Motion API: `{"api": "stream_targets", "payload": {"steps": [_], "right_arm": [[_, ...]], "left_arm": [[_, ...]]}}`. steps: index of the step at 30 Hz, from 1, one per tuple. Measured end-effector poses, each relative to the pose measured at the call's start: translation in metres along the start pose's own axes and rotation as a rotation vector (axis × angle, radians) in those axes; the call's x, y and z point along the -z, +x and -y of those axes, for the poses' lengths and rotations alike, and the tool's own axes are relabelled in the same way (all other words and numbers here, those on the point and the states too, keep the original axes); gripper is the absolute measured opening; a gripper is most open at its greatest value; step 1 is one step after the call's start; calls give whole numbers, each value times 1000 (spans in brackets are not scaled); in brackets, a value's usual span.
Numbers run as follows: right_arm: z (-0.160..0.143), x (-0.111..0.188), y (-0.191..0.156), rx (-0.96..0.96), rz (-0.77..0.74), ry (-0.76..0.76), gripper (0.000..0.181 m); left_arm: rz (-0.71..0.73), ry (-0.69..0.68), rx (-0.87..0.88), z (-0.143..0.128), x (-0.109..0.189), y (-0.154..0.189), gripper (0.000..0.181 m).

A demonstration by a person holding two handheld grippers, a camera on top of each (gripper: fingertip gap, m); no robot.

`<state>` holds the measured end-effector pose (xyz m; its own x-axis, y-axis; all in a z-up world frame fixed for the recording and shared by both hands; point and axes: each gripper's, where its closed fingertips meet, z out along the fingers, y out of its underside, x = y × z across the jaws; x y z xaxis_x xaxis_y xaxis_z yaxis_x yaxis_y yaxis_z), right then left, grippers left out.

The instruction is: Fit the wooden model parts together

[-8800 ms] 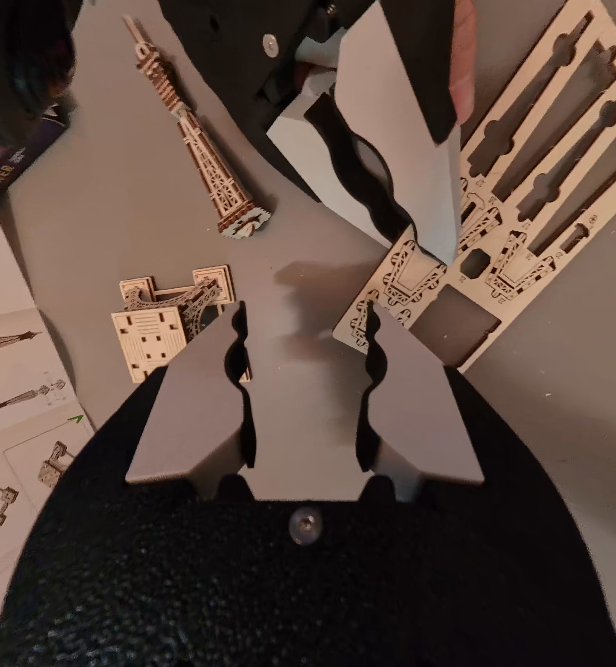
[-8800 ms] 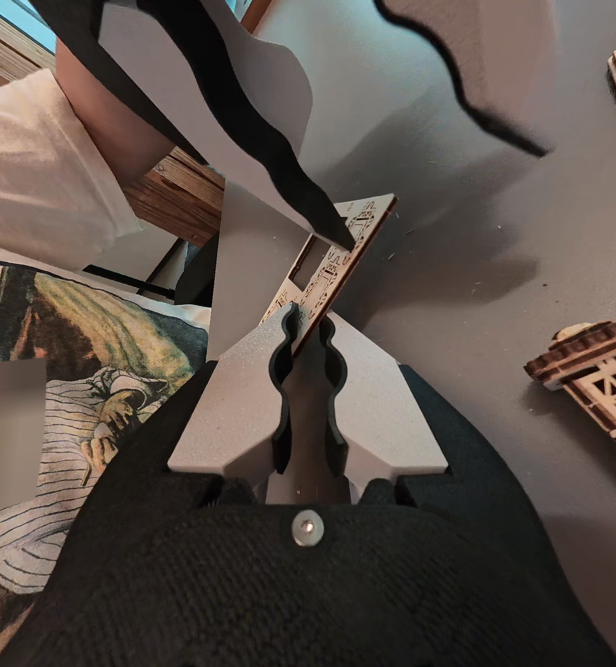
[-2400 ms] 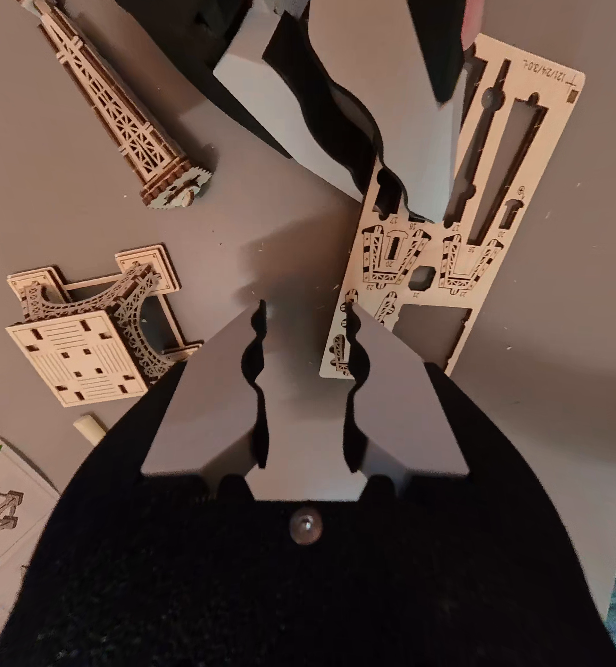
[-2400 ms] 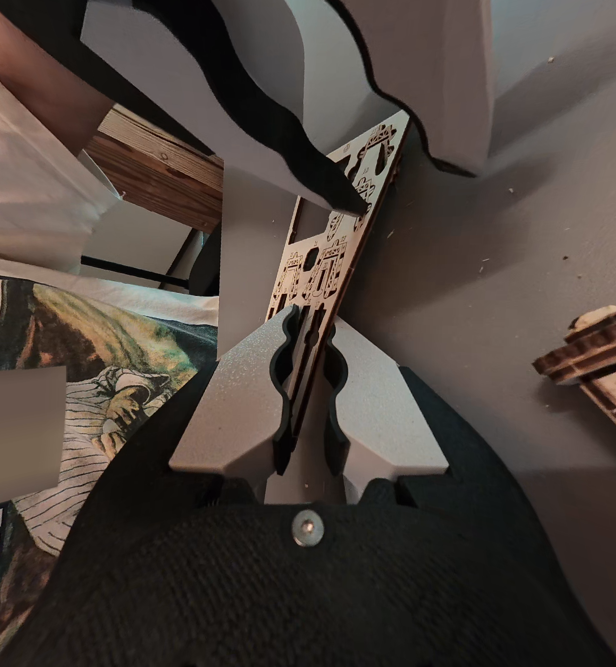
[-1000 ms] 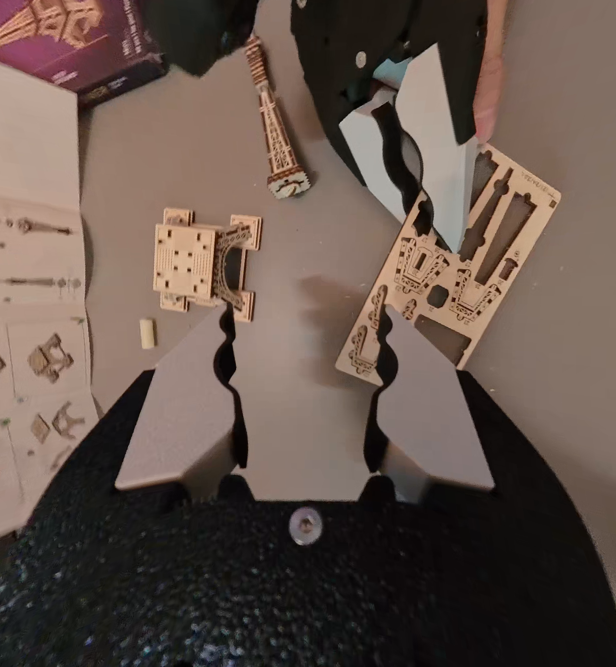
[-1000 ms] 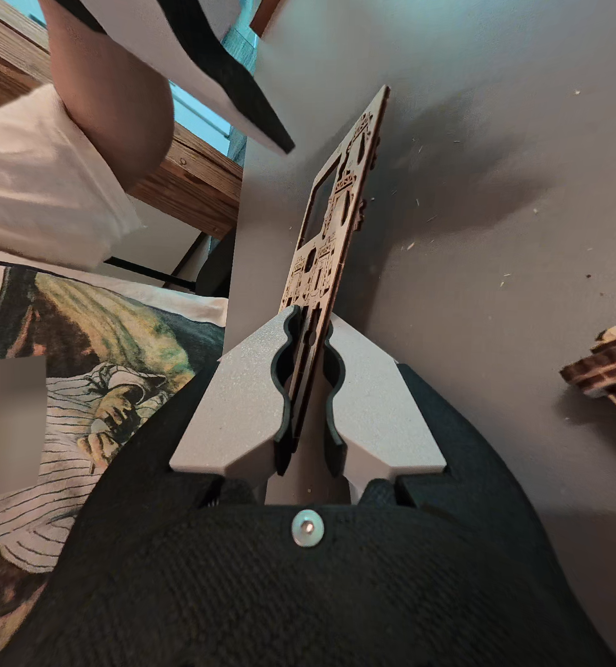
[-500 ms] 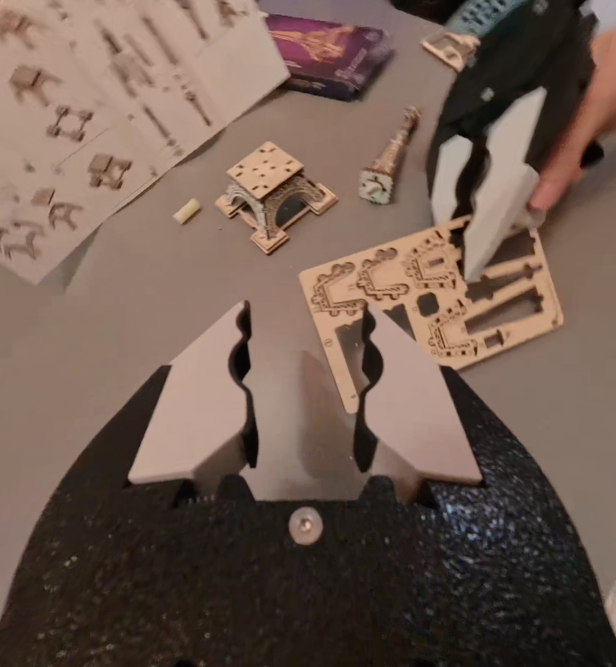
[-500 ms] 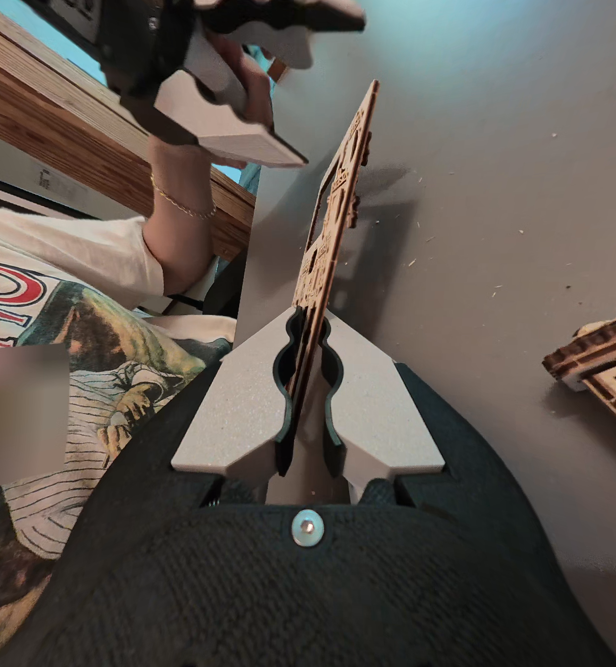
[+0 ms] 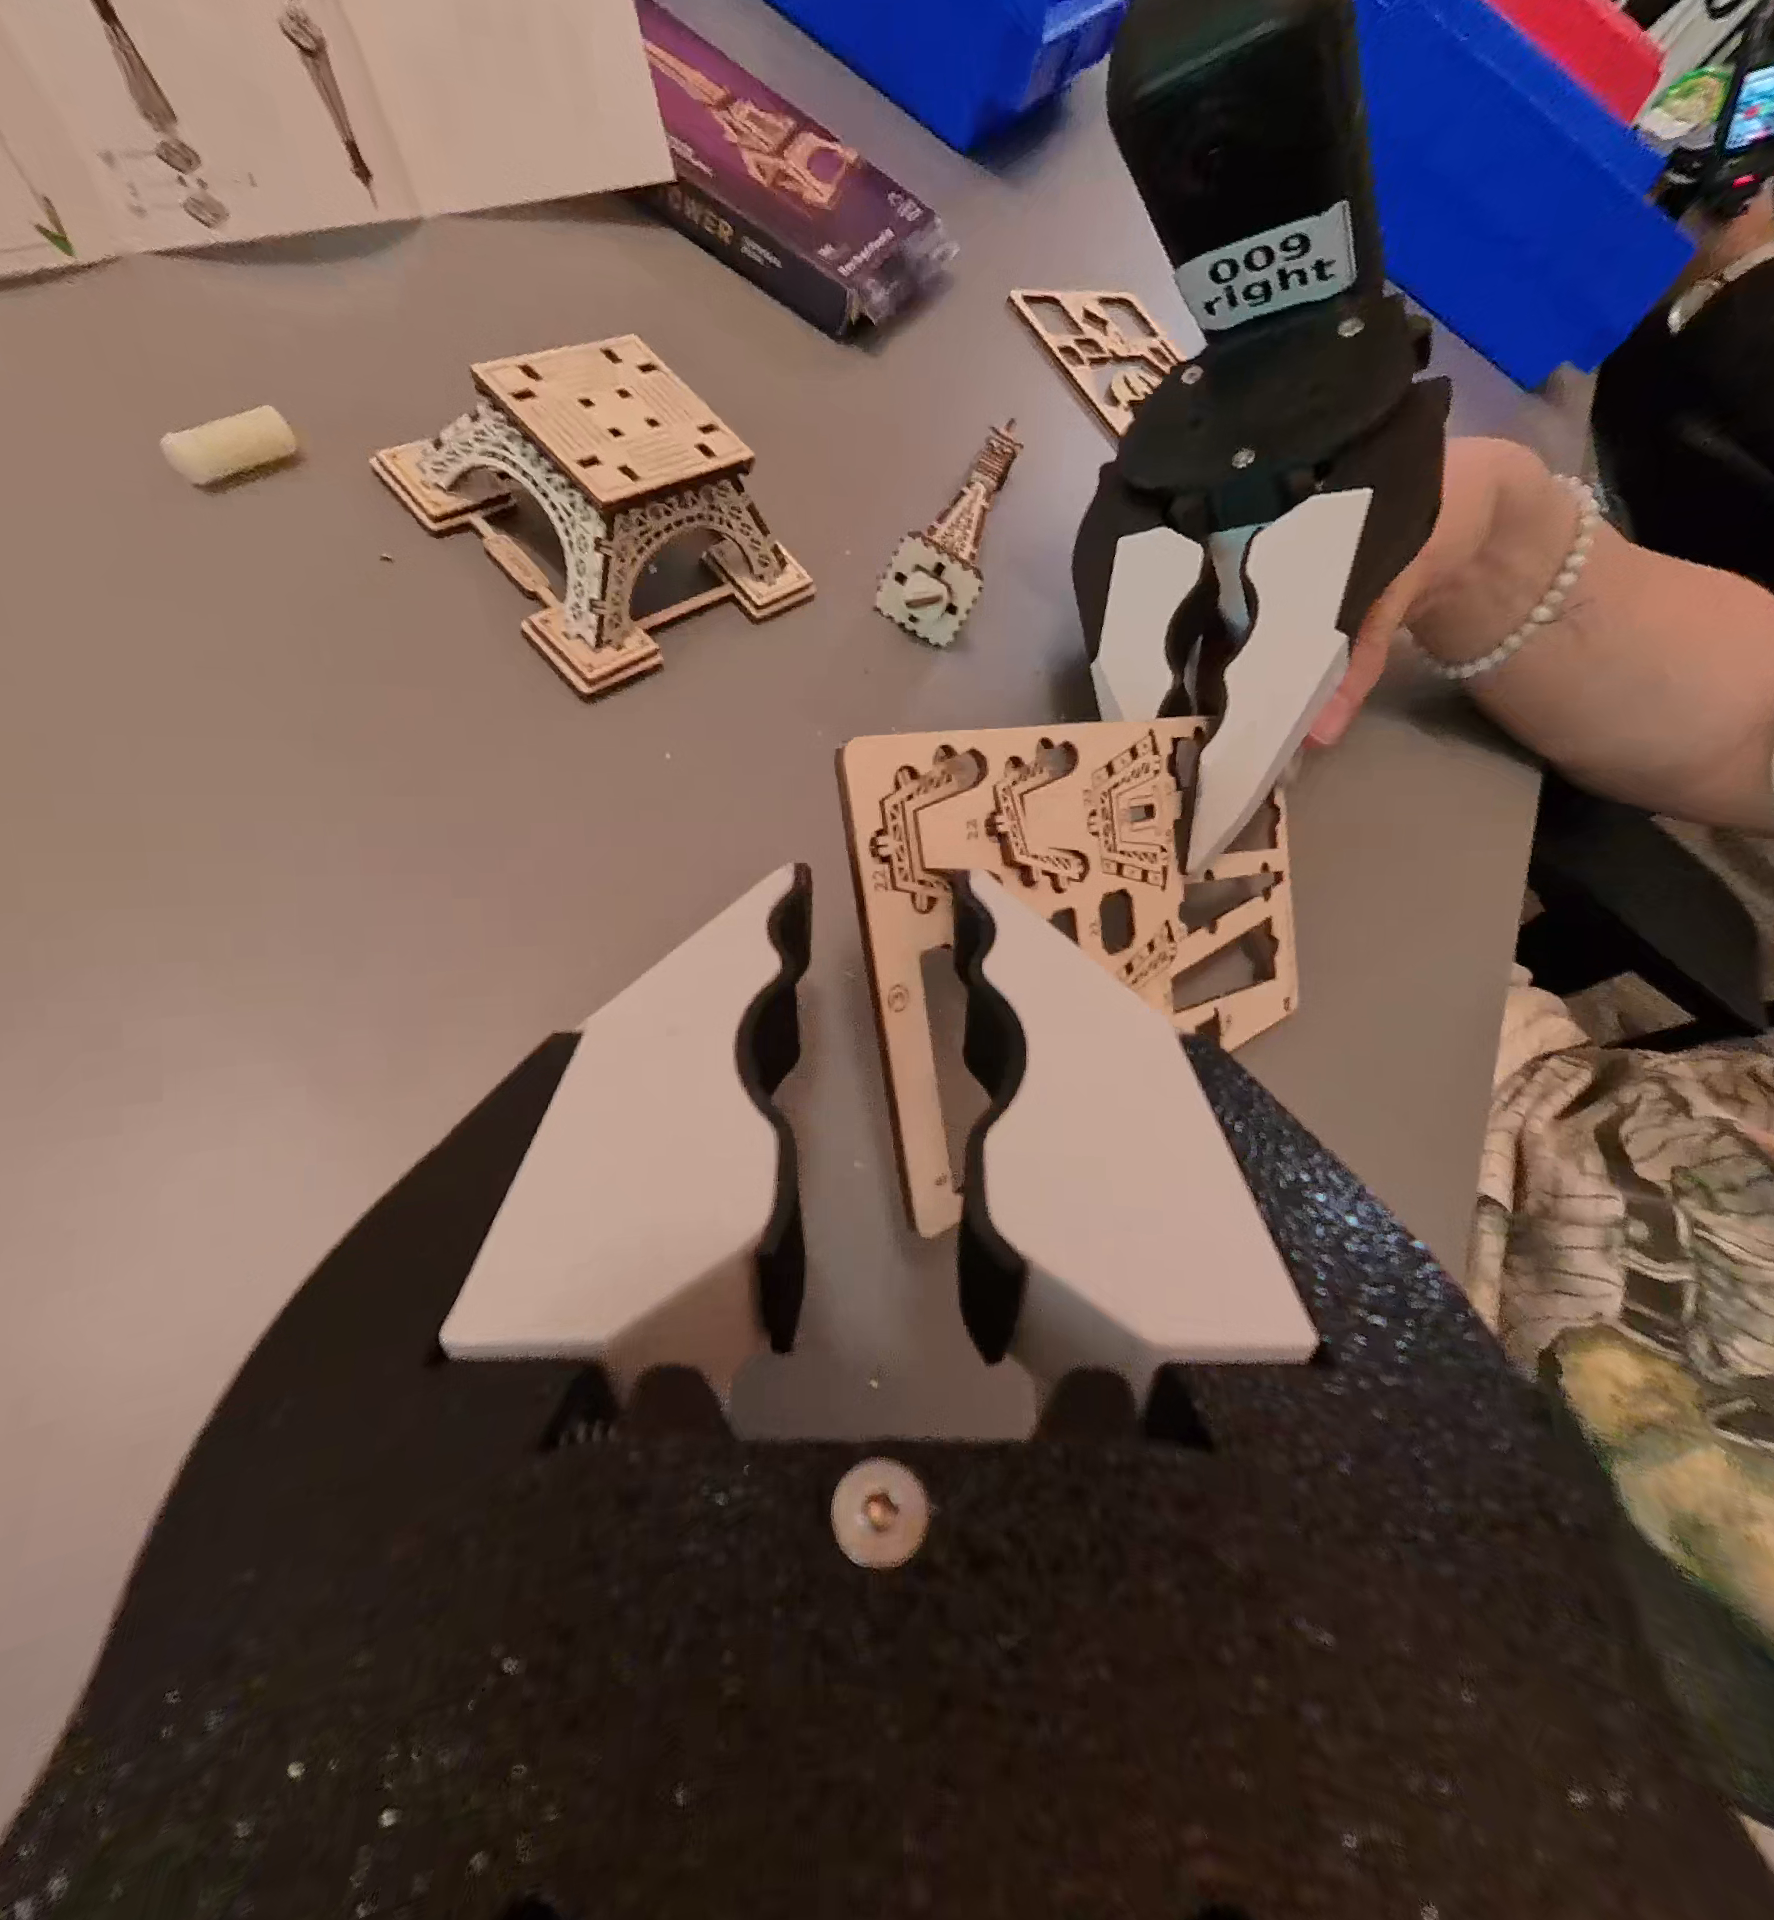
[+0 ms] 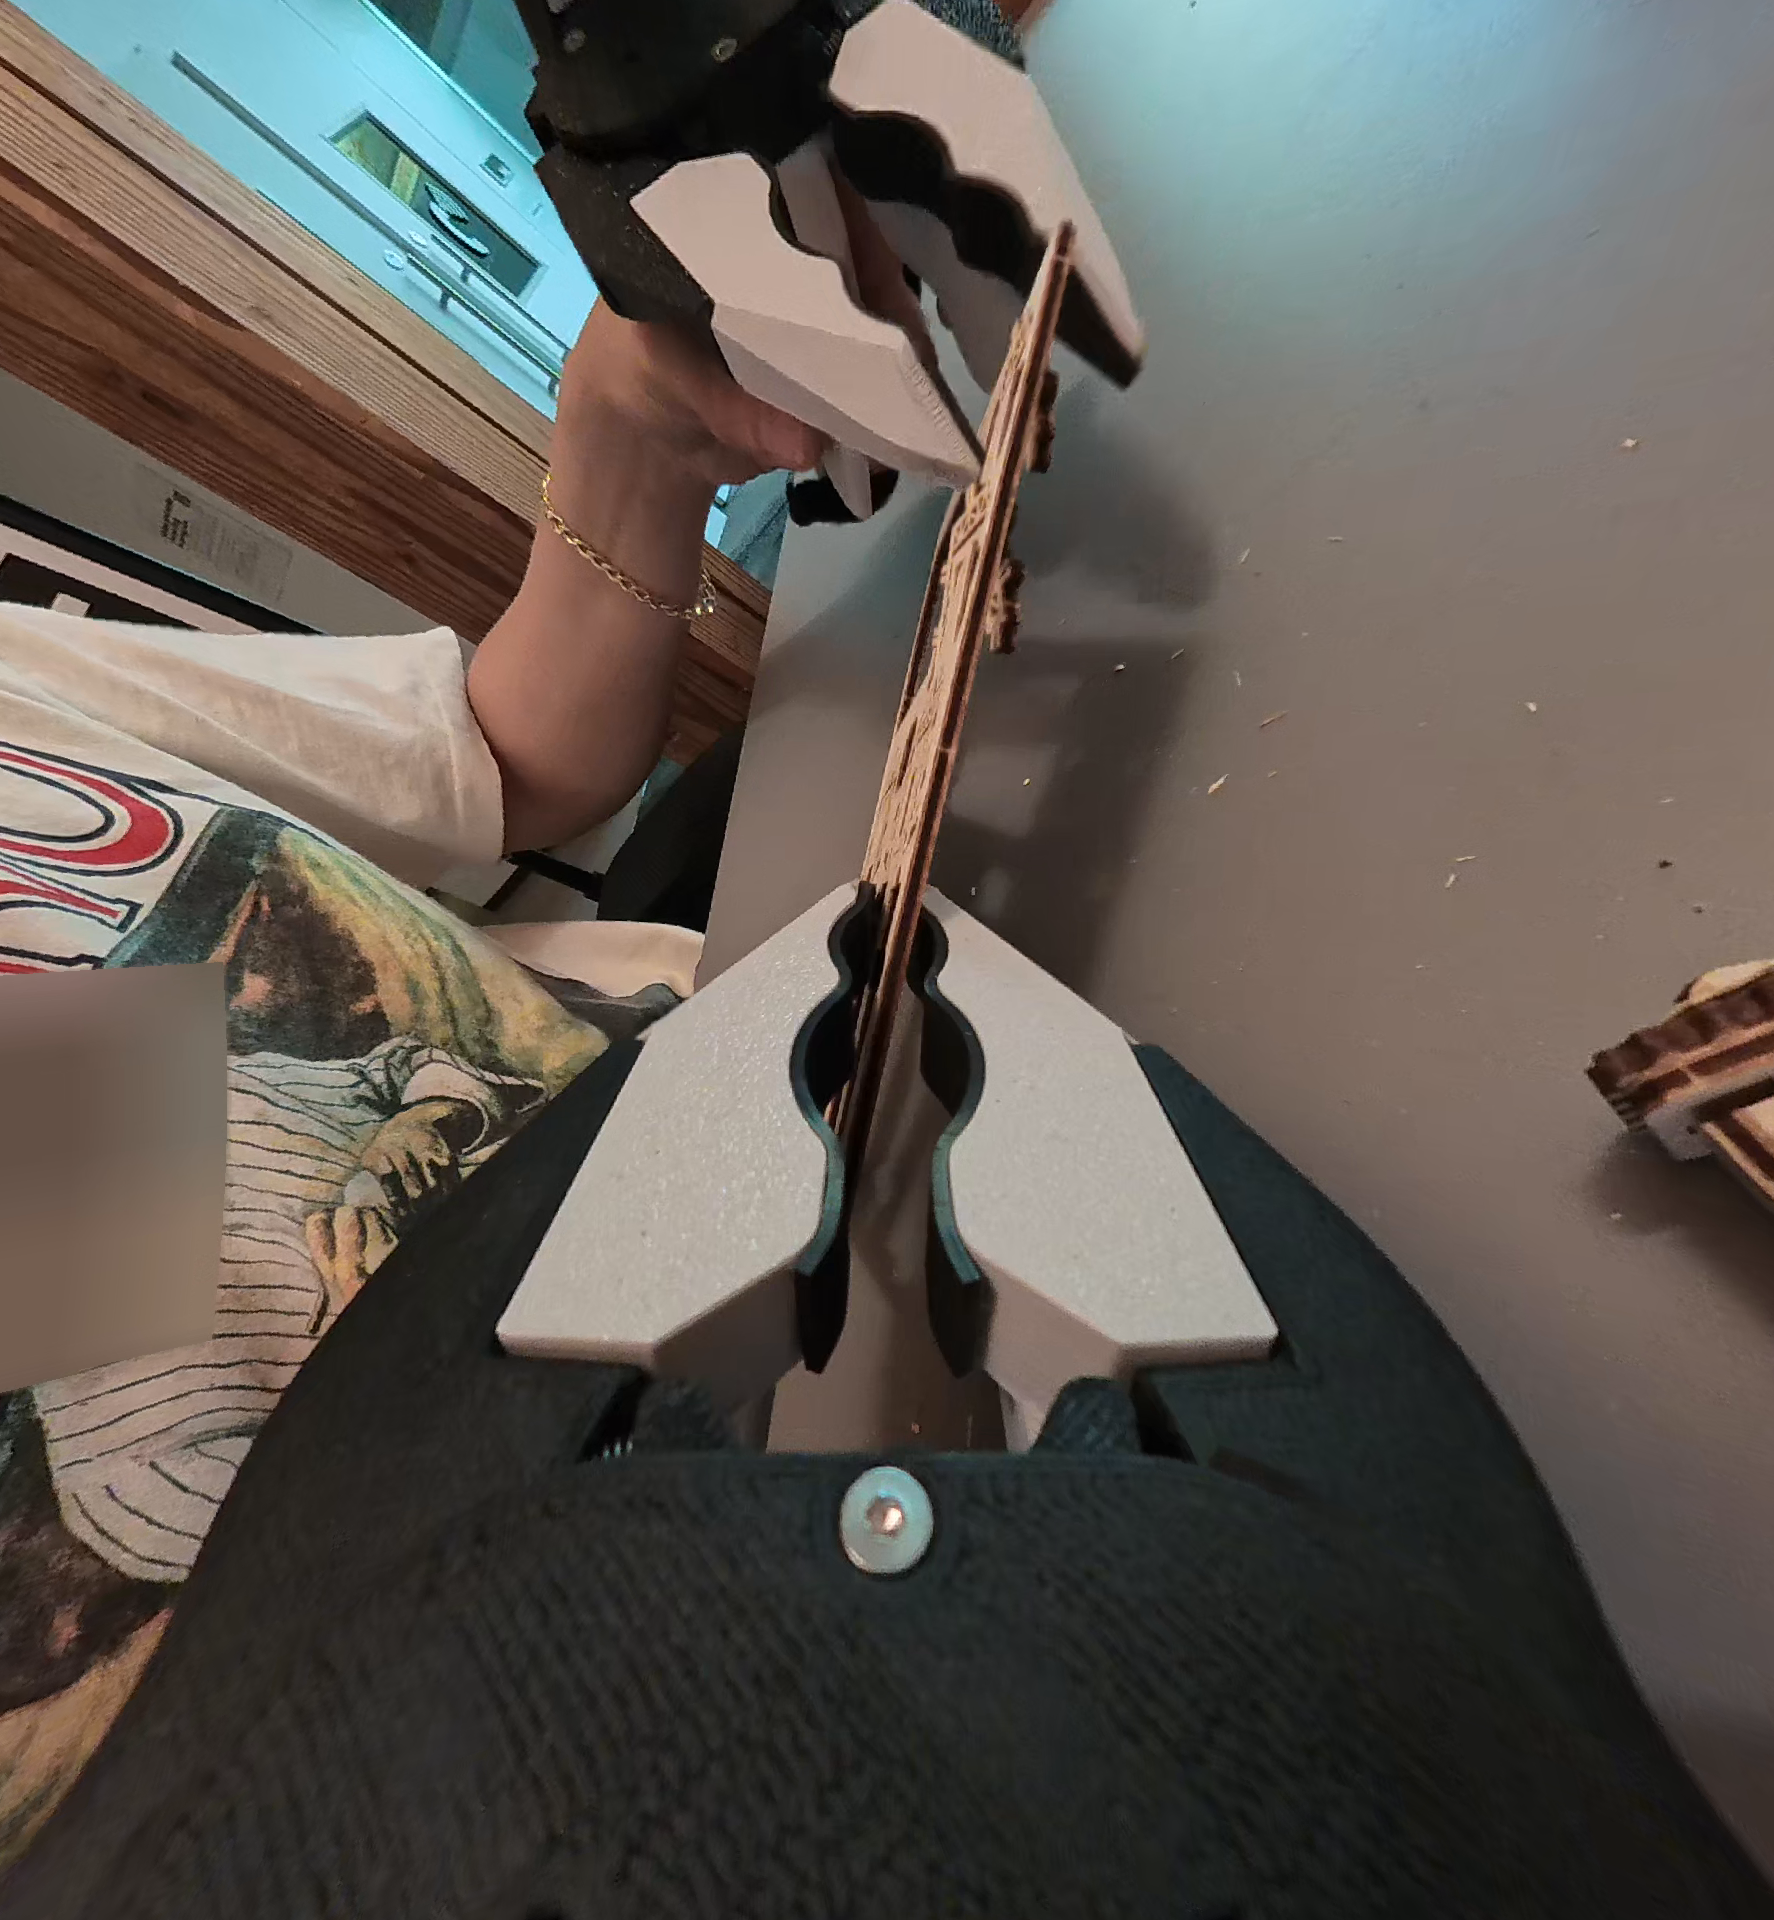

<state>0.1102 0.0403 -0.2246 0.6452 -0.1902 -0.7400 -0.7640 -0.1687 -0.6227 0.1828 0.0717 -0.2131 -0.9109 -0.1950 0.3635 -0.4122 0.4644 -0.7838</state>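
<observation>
Since the earlier frame, sheet (image 9: 1044,883) lifted off the table (image 9: 239,883) on edge, near right; presumably raised so parts can be pushed out. Right gripper (image 9: 1215,665) pinches its far edge. Left gripper (image 9: 883,914) spread, straddling the near edge. Base (image 9: 592,509) and spire (image 9: 956,540) wait far left, unjoined.

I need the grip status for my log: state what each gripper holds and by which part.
The right gripper clamps the wooden parts sheet by one end. The left gripper is open, holding nothing.
</observation>
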Motion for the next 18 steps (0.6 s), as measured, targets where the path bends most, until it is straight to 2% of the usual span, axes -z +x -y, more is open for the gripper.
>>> {"api": "stream_targets", "payload": {"steps": [2,4,7,13,15,18], "right_arm": [[0,0,0,-1,-1,-2,2],[-1,-1,-1,6,7,-5,5],[-1,-1,-3,10,15,-10,10],[11,-3,-5,-3,28,77,18],[12,-4,-7,7,34,76,21],[12,-6,-8,21,29,77,21]], "left_arm": [[-32,-26,-6,-3,-1,3,17],[2,-57,-56,-5,-2,2,18],[117,-135,-175,-6,-3,-3,21],[410,-148,-425,11,7,-23,22],[452,-149,-479,11,7,-26,22],[478,-140,-459,8,6,-31,21]]}}
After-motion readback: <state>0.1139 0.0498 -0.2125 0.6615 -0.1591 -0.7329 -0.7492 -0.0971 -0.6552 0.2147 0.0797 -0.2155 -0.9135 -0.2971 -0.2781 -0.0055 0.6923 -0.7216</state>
